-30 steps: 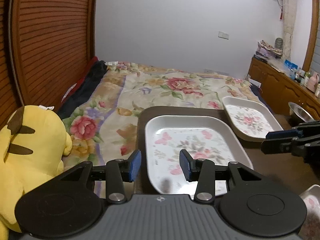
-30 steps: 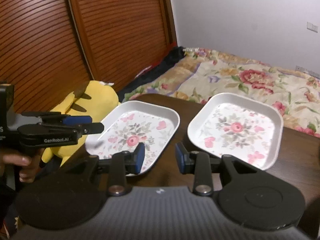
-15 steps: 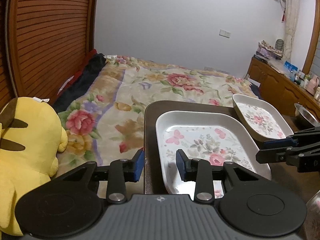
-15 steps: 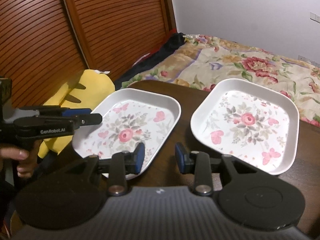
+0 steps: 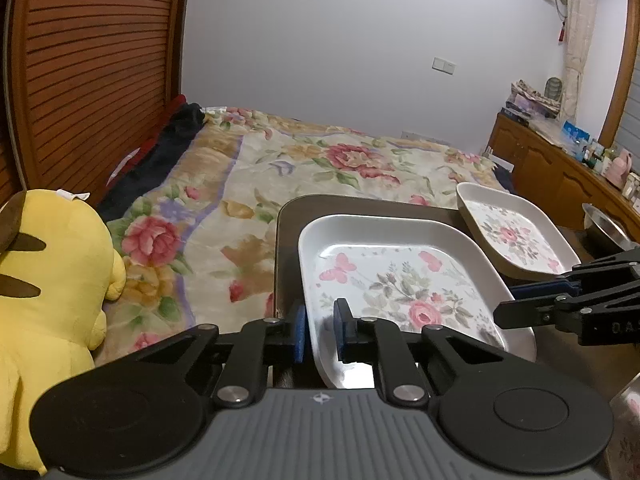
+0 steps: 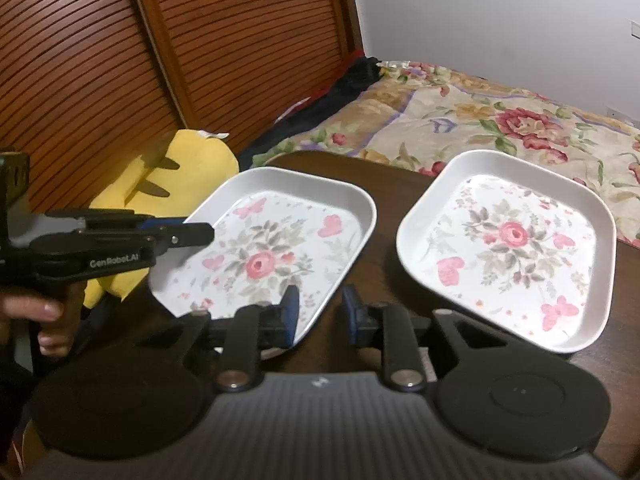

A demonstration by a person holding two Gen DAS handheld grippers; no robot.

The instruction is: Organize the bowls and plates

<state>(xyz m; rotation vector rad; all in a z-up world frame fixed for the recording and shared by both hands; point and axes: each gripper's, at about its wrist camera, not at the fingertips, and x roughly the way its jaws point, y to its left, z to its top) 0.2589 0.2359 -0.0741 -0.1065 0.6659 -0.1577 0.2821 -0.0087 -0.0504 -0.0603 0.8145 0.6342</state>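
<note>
1. The bed, under a floral quilt, fills the far side of the room, with a yellow plush toy at its near left edge.
2. The dark table stands against the bed and carries the task's two white floral plates side by side, apart from each other.
3. The left plate lies toward the table's left edge; its near left rim sits between the fingers of the left gripper. The blue pads straddle that rim with a narrow gap, closing but, as far as I can judge, not yet pinched tight.
4. The right plate rests flat toward the right and nothing touches it.
5. The right gripper hovers near the table's front, over the gap between the plates, fingers parted and empty.
6. A metal bowl shows at the far right of the left wrist view, beyond the plates.
7. The step in hand looks like gripping the left plate to stack it on the other. To do it well, seat the rim deep between the pads before closing fully, lift level so the shallow plate does not swing or slip, and clear the right plate's rim before lowering it squarely inside.
</note>
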